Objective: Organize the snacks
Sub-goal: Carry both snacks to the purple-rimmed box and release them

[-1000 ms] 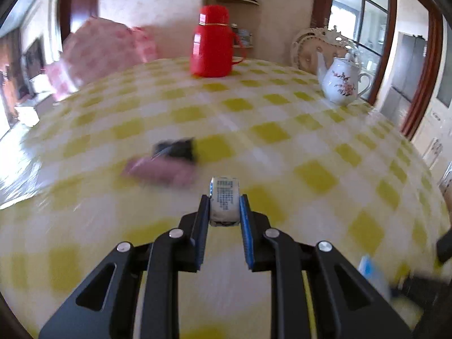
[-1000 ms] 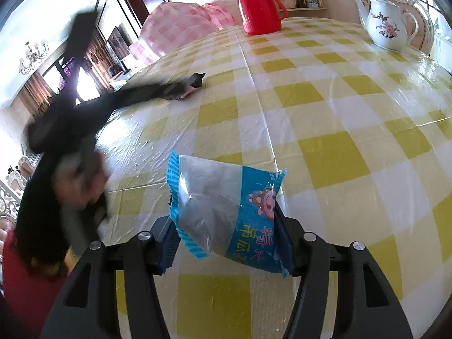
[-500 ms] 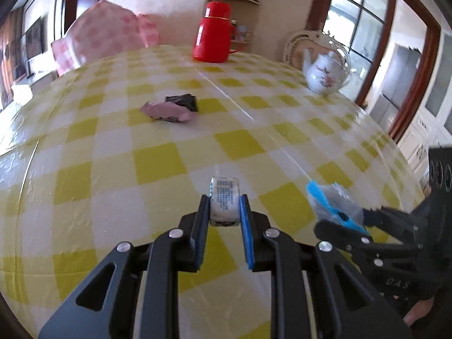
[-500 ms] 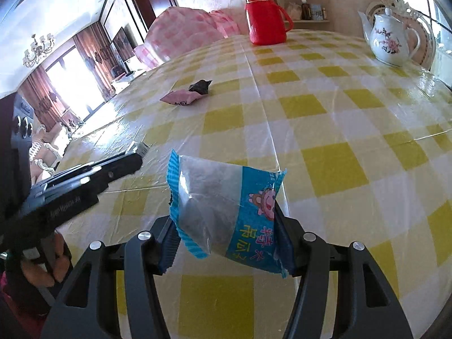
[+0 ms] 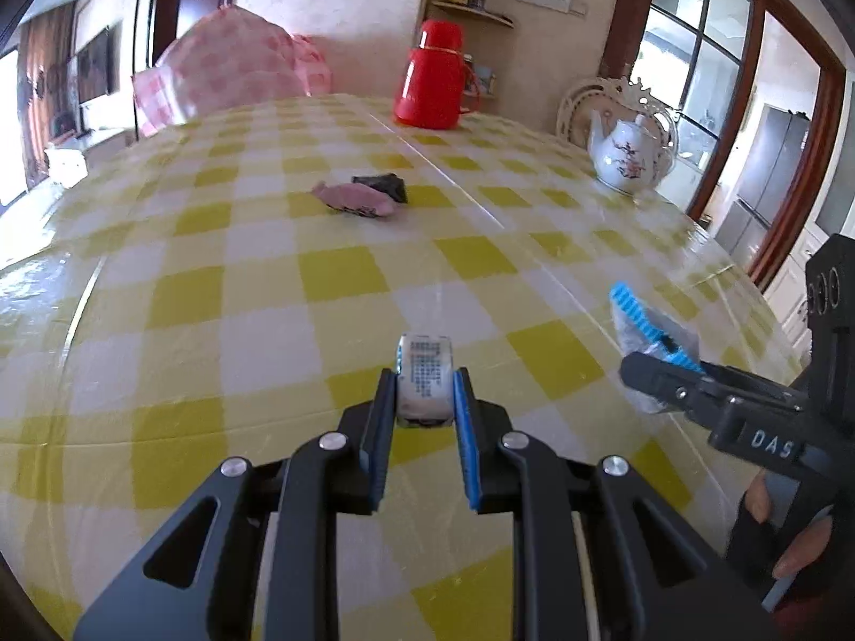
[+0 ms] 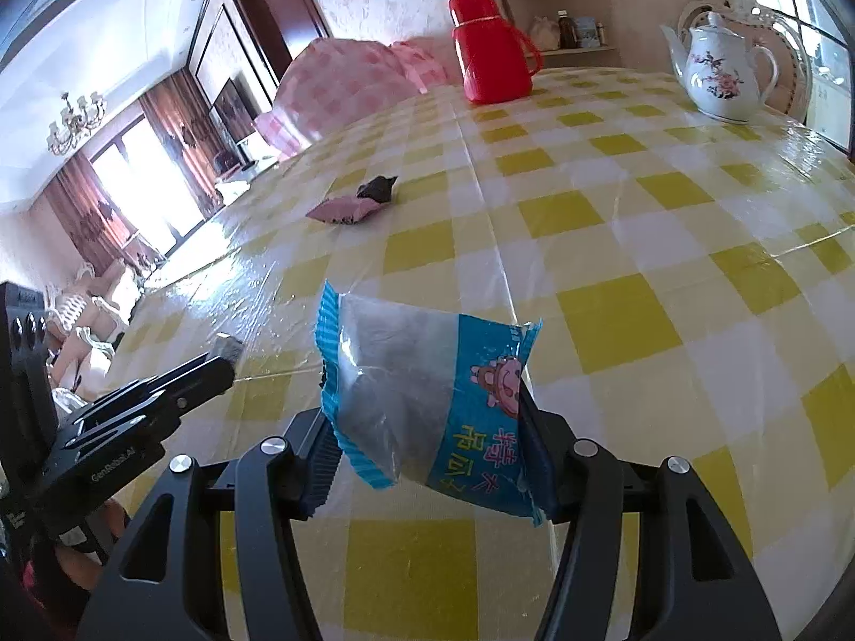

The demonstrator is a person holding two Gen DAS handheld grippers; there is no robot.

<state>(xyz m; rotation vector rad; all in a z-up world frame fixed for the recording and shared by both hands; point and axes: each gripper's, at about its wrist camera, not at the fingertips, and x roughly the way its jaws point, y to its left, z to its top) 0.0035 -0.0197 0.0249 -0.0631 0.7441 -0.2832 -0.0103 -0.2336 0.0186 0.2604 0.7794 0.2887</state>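
Two wrapped snacks point(image 5: 359, 196) before red flask point(image 5: 432, 77)

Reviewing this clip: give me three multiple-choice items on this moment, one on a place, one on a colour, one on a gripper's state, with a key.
1. Where does the pink snack lie?
A. On the table, touching the dark snack
B. Inside the teapot
C. Between the left gripper's fingers

2. What colour is the flask?
A. Green
B. Red
C. White

3. What is the right gripper doing?
A. Standing open, holding nothing
B. Shut on the flask
C. Shut on the blue packet

Key: 1 A, both lie together mid-table; 2 B, its body and cap are red; 3 C, the packet sits clamped between its fingers.
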